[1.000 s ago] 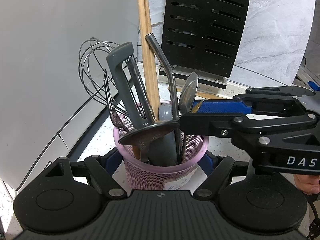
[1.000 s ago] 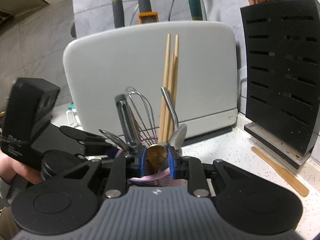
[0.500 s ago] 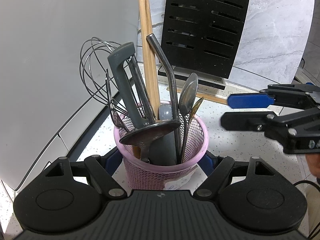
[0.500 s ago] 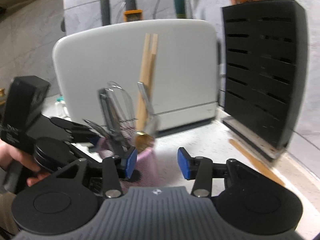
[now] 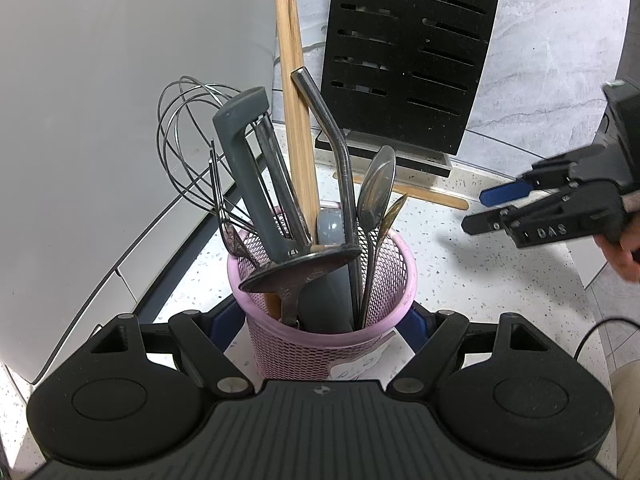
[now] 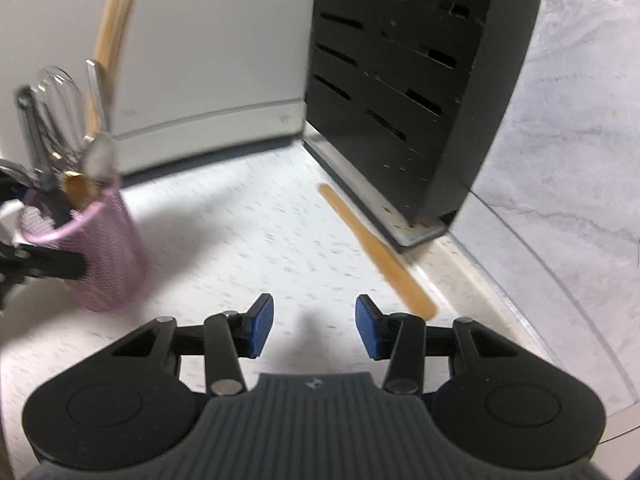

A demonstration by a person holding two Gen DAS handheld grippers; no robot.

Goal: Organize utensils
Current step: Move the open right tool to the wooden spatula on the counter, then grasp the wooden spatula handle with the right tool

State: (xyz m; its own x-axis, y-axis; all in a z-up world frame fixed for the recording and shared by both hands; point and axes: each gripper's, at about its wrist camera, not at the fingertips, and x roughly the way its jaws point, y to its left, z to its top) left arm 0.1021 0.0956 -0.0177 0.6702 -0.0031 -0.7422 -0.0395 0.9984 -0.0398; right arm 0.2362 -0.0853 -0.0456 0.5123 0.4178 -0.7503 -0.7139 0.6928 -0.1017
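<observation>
My left gripper [image 5: 320, 320] is shut on a pink mesh utensil cup [image 5: 320, 336] that stands on the speckled counter. The cup holds a whisk [image 5: 188, 148], a grey-handled tool [image 5: 248, 176], wooden chopsticks [image 5: 294, 92], a bent metal straw [image 5: 332, 148], a silver spoon [image 5: 376, 188] and a gold spoon [image 5: 390, 216]. My right gripper [image 6: 315, 326] is open and empty, low over the counter to the right of the cup [image 6: 104, 252]; it also shows in the left wrist view [image 5: 486, 212]. A flat wooden stick [image 6: 376, 250] lies on the counter just ahead of it.
A black knife block [image 6: 404, 80] stands behind the wooden stick, against a grey marble wall [image 6: 568, 100]. A large white appliance [image 5: 100, 100] stands close behind and left of the cup. The counter's raised back edge [image 6: 500, 292] runs along the right.
My right gripper let go of the gold spoon, which now stands in the cup. It opened and swung away to the right toward the wooden stick. My left gripper stayed on the cup.
</observation>
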